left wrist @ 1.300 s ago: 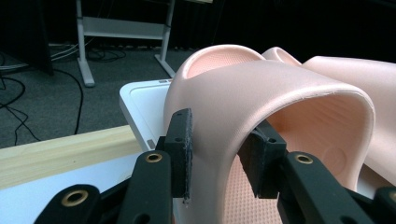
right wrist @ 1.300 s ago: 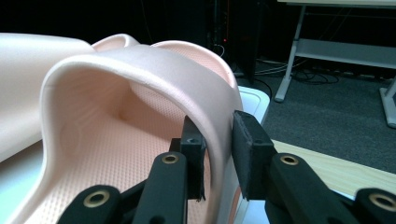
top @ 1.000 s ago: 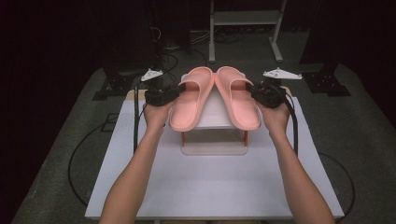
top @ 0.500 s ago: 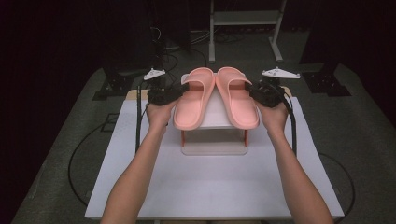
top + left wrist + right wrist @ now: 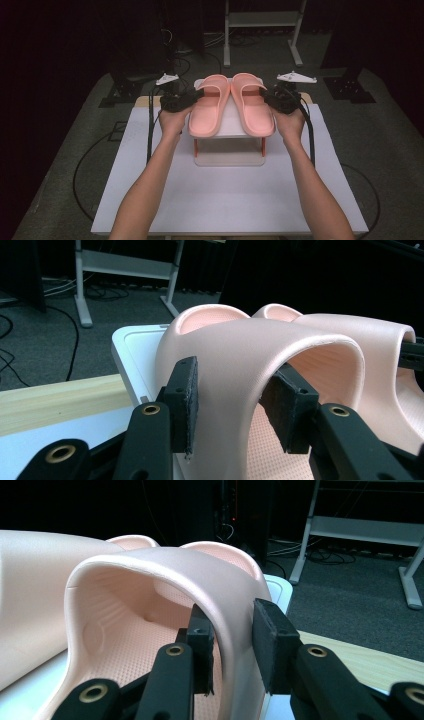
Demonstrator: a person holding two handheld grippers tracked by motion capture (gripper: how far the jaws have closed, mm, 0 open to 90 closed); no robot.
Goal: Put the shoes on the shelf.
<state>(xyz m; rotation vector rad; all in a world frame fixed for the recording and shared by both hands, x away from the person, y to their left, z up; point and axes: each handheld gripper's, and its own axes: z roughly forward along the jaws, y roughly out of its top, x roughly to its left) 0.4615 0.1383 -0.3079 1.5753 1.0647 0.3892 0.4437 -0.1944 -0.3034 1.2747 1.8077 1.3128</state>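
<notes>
Each pink slipper (image 5: pixel 210 105) on the white stand (image 5: pixel 227 127) is straddled at its outer strap wall by the nearer gripper, left (image 5: pixel 232 405) and right (image 5: pixel 232 647), jaws having just been eased apart, pads seemingly no longer pressing.

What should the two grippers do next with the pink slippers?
Probably back straight out. Both slippers already lie on the small white stand, and the left gripper and right gripper have just been opening, straps between their jaws, a gap showing at the pads.

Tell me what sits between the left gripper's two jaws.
The strap of the left pink slipper: in the left gripper view, the left hand-held gripper has one jaw outside the strap and one under its arch.
</notes>
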